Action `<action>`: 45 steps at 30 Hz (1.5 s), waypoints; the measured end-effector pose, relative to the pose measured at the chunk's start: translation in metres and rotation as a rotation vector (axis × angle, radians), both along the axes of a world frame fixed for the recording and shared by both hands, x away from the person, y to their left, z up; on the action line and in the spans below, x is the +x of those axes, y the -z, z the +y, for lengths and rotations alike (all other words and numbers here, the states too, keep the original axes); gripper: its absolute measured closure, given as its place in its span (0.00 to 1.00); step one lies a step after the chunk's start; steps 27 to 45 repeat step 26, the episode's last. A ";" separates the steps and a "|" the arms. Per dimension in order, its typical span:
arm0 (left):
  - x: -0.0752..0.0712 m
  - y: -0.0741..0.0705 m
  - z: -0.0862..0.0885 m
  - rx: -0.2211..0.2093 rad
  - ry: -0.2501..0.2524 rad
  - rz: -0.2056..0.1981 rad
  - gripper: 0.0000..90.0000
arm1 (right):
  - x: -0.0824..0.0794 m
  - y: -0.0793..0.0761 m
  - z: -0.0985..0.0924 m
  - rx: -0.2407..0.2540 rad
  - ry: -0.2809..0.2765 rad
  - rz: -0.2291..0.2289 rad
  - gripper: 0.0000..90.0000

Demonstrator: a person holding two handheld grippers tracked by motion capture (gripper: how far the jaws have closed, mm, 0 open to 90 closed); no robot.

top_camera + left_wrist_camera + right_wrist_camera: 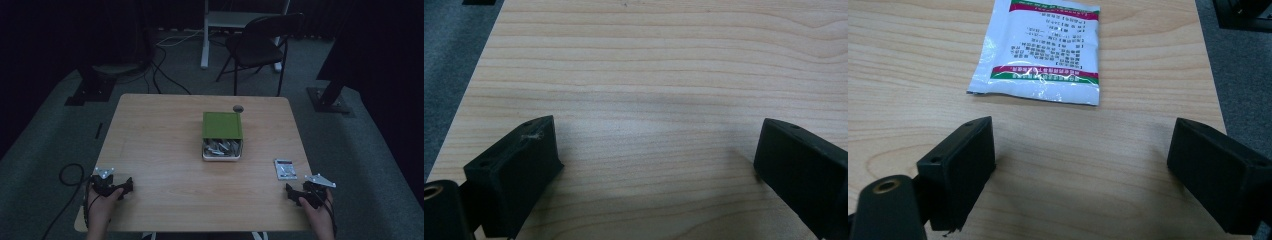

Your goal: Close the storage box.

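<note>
Right hand-held gripper [1083, 165]: jaws wide apart, empty, aimed at the sachet [1040, 50] lying flat just ahead near the worktop [160, 145] edge, positioned for pickup. Left hand-held gripper [654, 165]: spread wide, empty, resting clear.

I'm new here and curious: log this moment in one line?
left gripper: open, idle | right gripper: open, facing packet | box: mid-table
</note>
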State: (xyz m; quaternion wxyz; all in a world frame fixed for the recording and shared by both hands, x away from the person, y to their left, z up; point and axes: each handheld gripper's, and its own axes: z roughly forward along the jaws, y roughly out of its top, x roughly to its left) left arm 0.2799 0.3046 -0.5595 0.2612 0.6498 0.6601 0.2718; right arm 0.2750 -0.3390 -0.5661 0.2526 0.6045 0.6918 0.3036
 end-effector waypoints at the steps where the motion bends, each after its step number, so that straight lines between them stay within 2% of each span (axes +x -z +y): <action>1: 0.000 0.000 0.000 0.000 -0.002 0.000 0.05 | 0.000 0.000 0.000 0.000 0.003 0.000 0.13; 8: -0.001 0.000 -0.001 -0.001 -0.029 -0.001 0.05 | 0.001 0.000 0.000 0.000 0.015 -0.001 0.13; 12: 0.000 0.000 -0.002 -0.004 -0.066 0.000 0.04 | 0.001 0.000 0.000 0.000 0.015 -0.001 0.13; 18: 0.001 0.000 -0.003 -0.003 -0.082 0.003 0.03 | 0.001 0.000 0.000 0.000 0.015 -0.001 0.13; 45: 0.002 0.000 -0.003 -0.004 -0.090 0.001 0.03 | 0.001 0.000 0.000 0.000 0.015 -0.001 0.13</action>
